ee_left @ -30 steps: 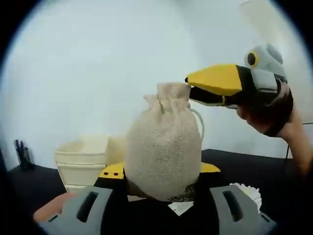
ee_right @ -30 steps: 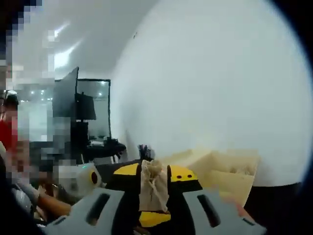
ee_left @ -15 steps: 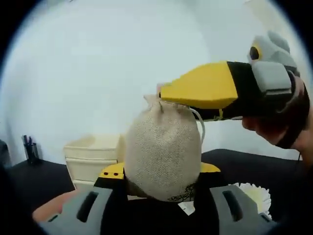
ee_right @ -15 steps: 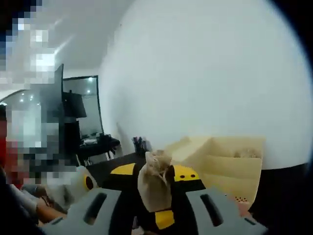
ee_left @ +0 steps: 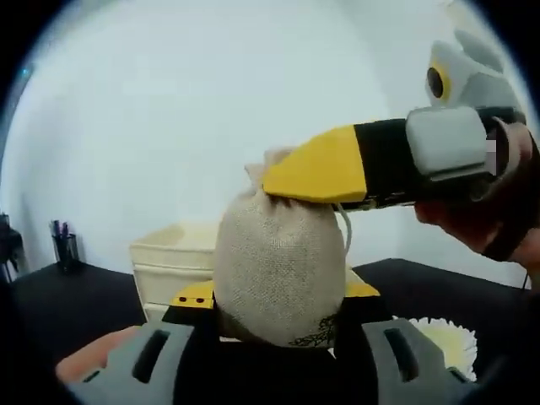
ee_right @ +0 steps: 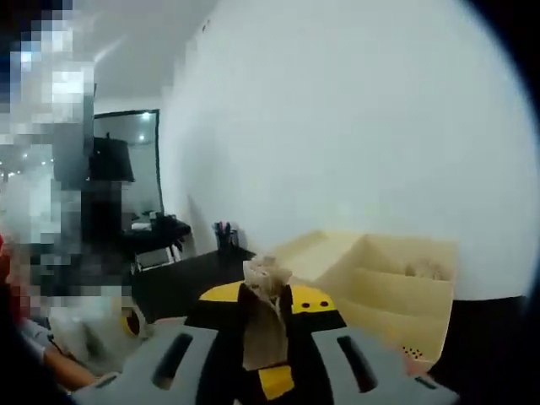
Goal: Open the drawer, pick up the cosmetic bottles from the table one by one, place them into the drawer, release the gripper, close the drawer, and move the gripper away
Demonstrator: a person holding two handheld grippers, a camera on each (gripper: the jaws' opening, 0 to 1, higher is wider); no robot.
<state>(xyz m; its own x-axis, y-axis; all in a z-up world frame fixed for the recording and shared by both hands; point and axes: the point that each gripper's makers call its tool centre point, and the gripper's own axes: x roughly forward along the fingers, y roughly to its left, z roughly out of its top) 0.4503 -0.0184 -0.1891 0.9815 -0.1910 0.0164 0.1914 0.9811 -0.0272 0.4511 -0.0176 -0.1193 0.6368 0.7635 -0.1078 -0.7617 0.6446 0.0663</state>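
Burlap, coarse and pale, is the story right now: a small drawstring pouch [ee_left: 281, 270] sits plump between the left gripper [ee_left: 274, 354] jaws, which are clenched on its lower half, held up in the air above the black worktop [ee_left: 76, 299]. In from the right comes the right gripper [ee_left: 337, 164], its yellow-and-black jaws closed on the gathered neck; in the right gripper view that same pouch [ee_right: 263, 325] stands narrow and wrinkled between them.

So both tools have one soft bag, and I can't see what is inside. My read: this is a handover or a steadying grip on the way to the drawer unit [ee_right: 396, 283], the cream, smooth-sided box with open compartments standing behind on the worktop. Doing it well means one gripper lets go cleanly before the other pulls, or the loose weave will stretch and the neck will slip. Keep the bag upright; cloth sags, and a pinch on the neck alone may let it swing.

A white pleated paper cup [ee_left: 439, 333] lies near, low right.
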